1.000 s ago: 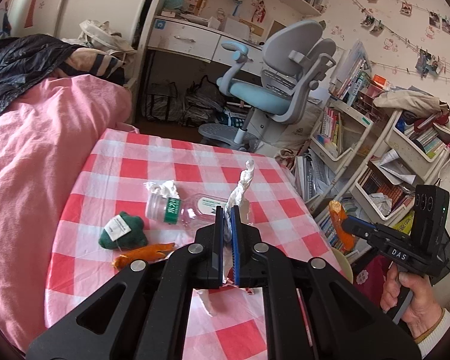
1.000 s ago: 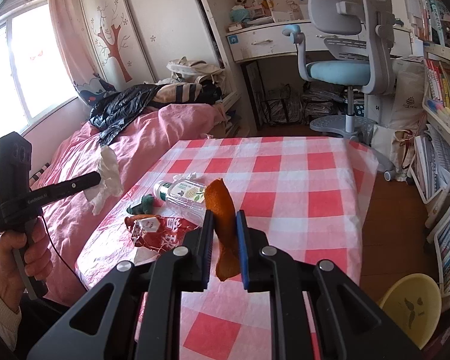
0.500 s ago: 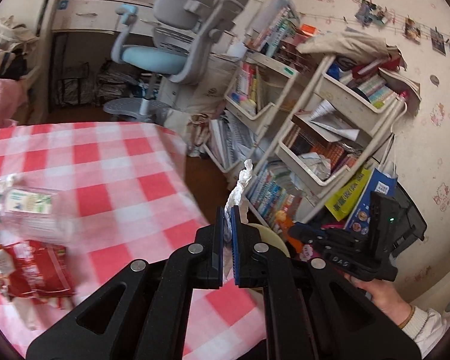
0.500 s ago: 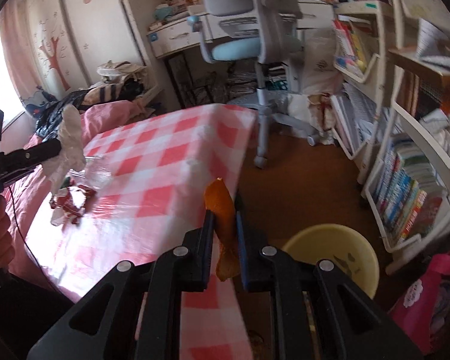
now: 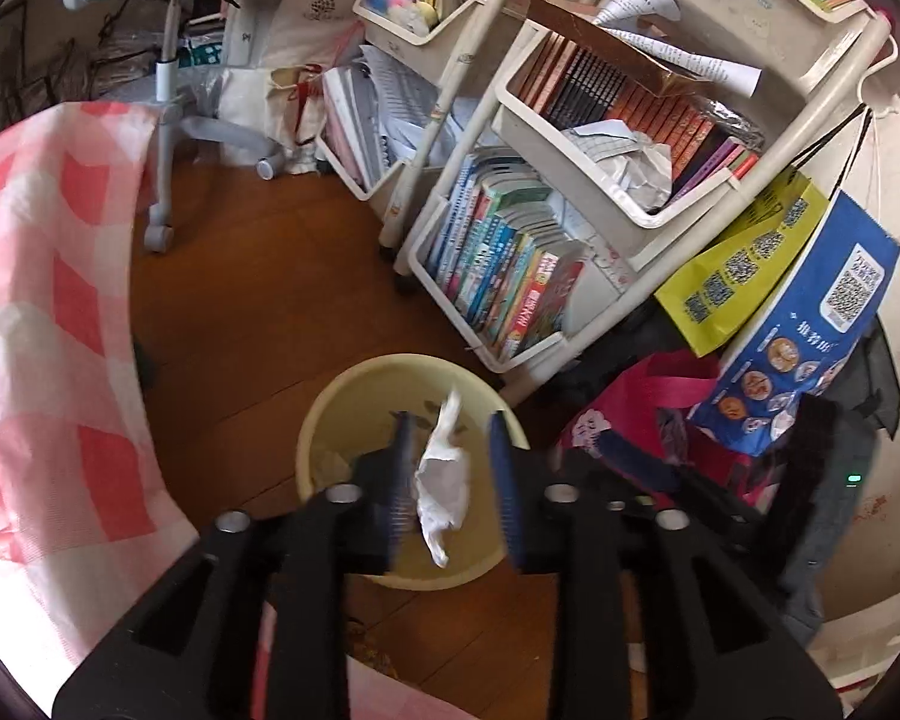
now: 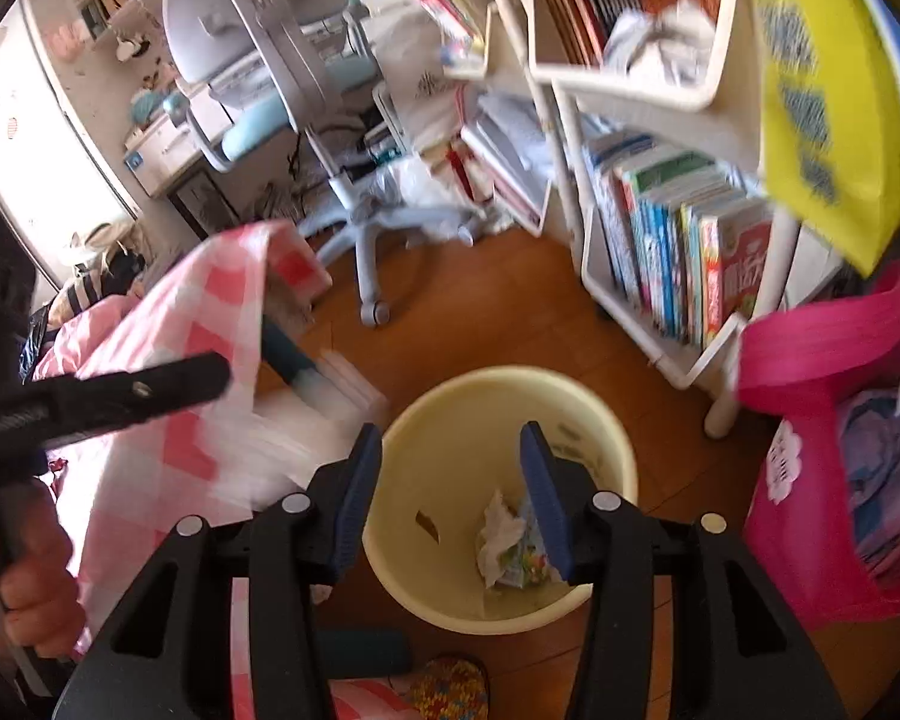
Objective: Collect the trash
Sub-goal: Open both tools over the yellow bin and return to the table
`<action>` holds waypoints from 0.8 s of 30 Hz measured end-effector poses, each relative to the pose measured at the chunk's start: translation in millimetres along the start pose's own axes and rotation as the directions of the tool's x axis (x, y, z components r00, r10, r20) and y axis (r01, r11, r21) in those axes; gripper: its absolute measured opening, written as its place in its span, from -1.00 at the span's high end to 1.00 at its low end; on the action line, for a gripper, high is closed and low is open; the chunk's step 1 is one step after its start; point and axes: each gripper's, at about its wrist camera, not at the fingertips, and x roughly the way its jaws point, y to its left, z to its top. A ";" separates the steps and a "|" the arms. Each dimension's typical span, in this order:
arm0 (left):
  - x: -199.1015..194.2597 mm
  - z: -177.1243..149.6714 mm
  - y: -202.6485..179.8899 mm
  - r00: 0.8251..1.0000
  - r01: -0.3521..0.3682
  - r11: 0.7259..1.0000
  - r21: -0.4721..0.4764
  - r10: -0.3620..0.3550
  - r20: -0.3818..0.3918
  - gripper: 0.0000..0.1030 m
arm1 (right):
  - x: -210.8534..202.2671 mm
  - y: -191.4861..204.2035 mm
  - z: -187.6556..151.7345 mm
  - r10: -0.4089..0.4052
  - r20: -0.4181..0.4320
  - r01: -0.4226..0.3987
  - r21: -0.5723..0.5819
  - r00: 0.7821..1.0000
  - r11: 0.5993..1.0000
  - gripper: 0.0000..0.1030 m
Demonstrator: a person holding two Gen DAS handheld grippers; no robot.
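Left wrist: left gripper (image 5: 447, 450) over yellow bin (image 5: 318, 420), jaws opening, white tissue (image 5: 441, 480) loose between pads, touching neither | Right wrist: right gripper (image 6: 450, 480) above the bin (image 6: 600, 420), jaws opening, nothing between them; crumpled tissue and wrapper (image 6: 510, 546) lie inside bin.

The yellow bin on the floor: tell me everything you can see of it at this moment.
The yellow bin is a round, pale yellow tub, plastic by its look, standing upright and open-topped on the brown wooden floor, between the checked tablecloth and the white book cart. Inside lie crumpled white paper and a colourful wrapper. Its inner wall shows small dark marks. Nothing visibly touches its rim.
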 end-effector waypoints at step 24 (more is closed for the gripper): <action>-357.3 -121.9 248.3 0.741 -0.498 0.787 -0.364 0.604 0.292 -0.85 | -25.0 311.6 -12.3 0.285 -0.023 -0.270 -0.405 0.958 0.874 -0.66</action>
